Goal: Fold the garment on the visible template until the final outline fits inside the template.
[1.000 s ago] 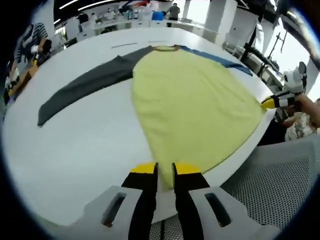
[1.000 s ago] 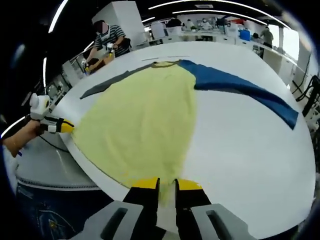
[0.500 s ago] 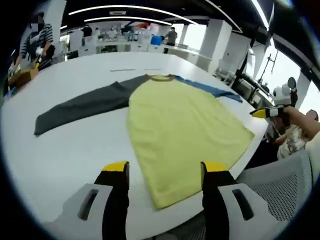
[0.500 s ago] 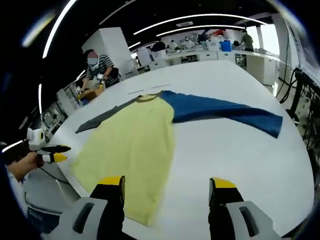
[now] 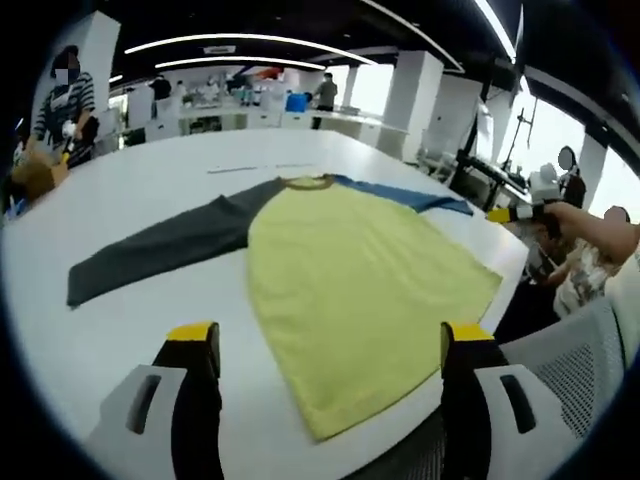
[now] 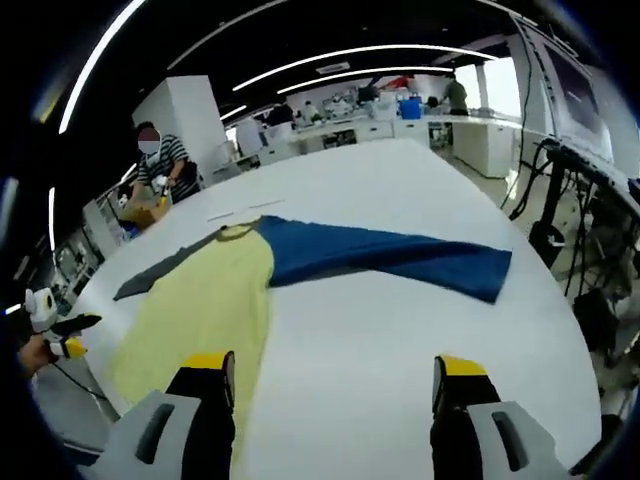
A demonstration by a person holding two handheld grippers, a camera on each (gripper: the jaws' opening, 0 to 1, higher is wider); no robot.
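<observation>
The garment [image 5: 350,270] — one long-sleeved shirt with a yellow body, one grey sleeve [image 5: 160,250] and one blue sleeve [image 6: 390,255] — lay flat and fully spread on the white surface [image 6: 380,340], its hem at the near edge. No fold looked made yet, so by my reading the whole folding remained. I could not make out a template outline. Two claws hovered above it — the left claw [image 5: 330,345] and the right claw [image 6: 335,375] both spread wide, grasping nothing

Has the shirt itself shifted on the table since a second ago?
Cannot tell. The shirt lies flat with both sleeves spread, its hem at the table edge as before; both cameras pulled back, so any small slide is unclear.
</observation>
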